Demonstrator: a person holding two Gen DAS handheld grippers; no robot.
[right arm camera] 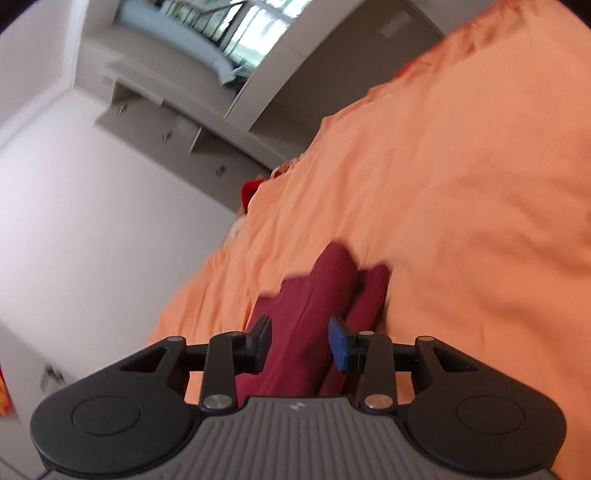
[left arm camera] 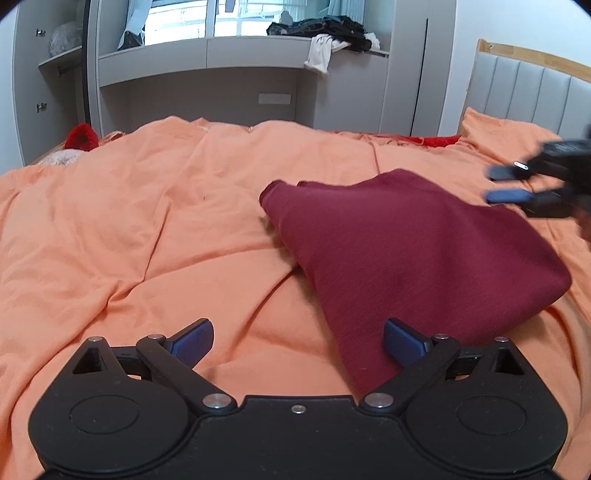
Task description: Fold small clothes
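Observation:
A dark red garment lies folded over on the orange bed cover, right of centre in the left wrist view. My left gripper is open and empty, low over the cover, its right finger beside the garment's near corner. My right gripper shows at the far right edge there, above the garment's far side, fingers a little apart. In the tilted right wrist view the right gripper is open with the garment passing between its fingers, which do not clamp it.
A grey padded headboard stands at the right. A grey built-in shelf with piled dark clothes and a window is behind the bed. A red knitted item lies at the bed's far left edge.

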